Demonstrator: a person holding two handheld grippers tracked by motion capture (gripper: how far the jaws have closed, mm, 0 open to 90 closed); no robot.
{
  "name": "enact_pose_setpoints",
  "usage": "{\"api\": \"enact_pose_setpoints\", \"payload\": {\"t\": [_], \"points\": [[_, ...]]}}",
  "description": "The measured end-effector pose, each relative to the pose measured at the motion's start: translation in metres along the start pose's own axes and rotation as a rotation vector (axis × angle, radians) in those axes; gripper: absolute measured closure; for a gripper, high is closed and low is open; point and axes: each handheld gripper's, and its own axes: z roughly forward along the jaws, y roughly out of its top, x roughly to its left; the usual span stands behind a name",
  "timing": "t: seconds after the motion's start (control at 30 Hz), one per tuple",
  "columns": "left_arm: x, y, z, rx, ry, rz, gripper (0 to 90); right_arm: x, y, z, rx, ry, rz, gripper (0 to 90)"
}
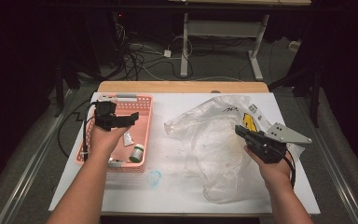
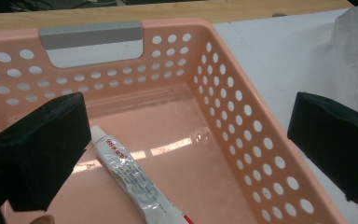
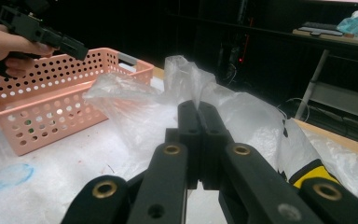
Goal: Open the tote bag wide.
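Hovering with jaws spread wide: left gripper [image 2: 182, 144] over pink basket [image 2: 242, 135], white tube [image 2: 130, 179] lying below. Pinching clear plastic bag [image 3: 177, 88]: right gripper [image 3: 198, 108], jaws closed together.

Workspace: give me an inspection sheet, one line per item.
Surface: white table, wooden strip along the far edge, faint blue ring mark near the front.
Job's things: pink basket holding a white tube and a green-capped bottle; clear plastic bag crumpled beside it.
Clutter: nothing seen.
Grippers: left claw open above the basket; right claw shut on the bag.
Cables: black lead trailing off the left edge.
Surroundings: dark floor, tangled cords, desk legs.
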Motion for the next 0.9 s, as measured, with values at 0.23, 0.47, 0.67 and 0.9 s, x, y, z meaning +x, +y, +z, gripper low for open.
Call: {"api": "enact_pose_setpoints", "payload": {"t": [0.23, 0.47, 0.67, 0.9], "points": [[0.009, 0.003, 0.015, 0.090, 0.024, -0.015, 4.0, -0.001, 0.000, -0.001, -0.001, 0.002, 0.000, 90.0], [0.021, -0.001, 0.030, 0.197, 0.048, -0.058, 14.1, -0.001, 0.000, -0.001, -0.002, 0.001, -0.002, 90.0], [0.031, -0.008, 0.045, 0.350, 0.055, -0.109, 20.6, 0.000, -0.001, -0.001, 0.002, -0.002, 0.002, 90.0], [0.034, -0.011, 0.058, 0.436, 0.084, -0.133, 29.3, 0.000, -0.002, 0.000, 0.003, 0.003, 0.000, 90.0]]}}
